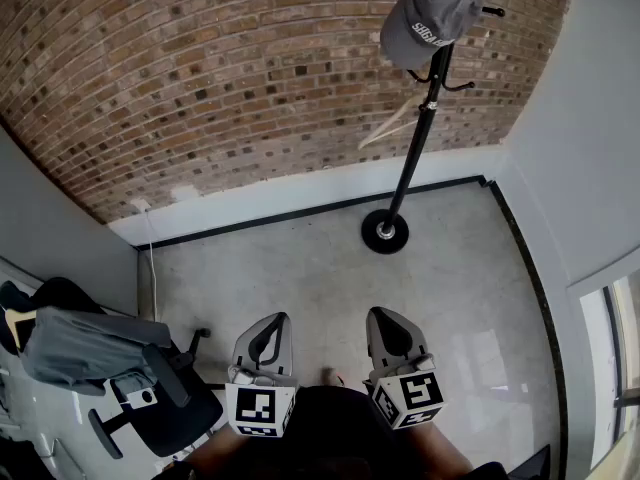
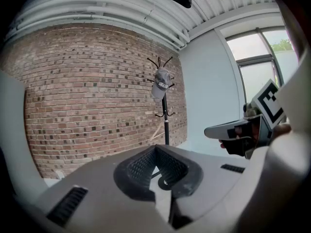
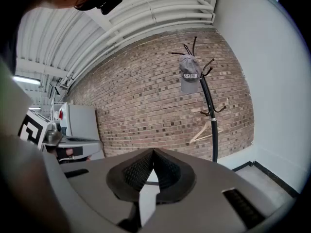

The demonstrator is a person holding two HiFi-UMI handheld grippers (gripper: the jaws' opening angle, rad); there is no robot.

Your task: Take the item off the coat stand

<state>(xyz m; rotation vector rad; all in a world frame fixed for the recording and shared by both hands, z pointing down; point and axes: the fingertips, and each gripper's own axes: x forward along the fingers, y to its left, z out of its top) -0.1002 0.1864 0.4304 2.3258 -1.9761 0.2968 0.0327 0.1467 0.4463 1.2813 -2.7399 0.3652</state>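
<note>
A grey cap (image 1: 432, 13) hangs on the top hooks of a black coat stand (image 1: 418, 133) by the brick wall, at the upper right of the head view. A bare wooden hanger (image 1: 392, 123) hangs lower on the pole. My left gripper (image 1: 272, 330) and right gripper (image 1: 386, 326) are side by side low in that view, well short of the stand's round base (image 1: 385, 233). Both are shut with nothing in them. The left gripper view shows its jaws (image 2: 155, 149) closed, the cap (image 2: 162, 83) far ahead. In the right gripper view the jaws (image 3: 153, 152) meet too, with the cap (image 3: 189, 74) high up ahead.
A black office chair (image 1: 150, 398) with a grey jacket draped over it stands at the lower left. The brick wall (image 1: 220, 78) meets a grey side wall (image 1: 590, 148) just right of the stand. A white appliance (image 3: 77, 123) shows at the left of the right gripper view.
</note>
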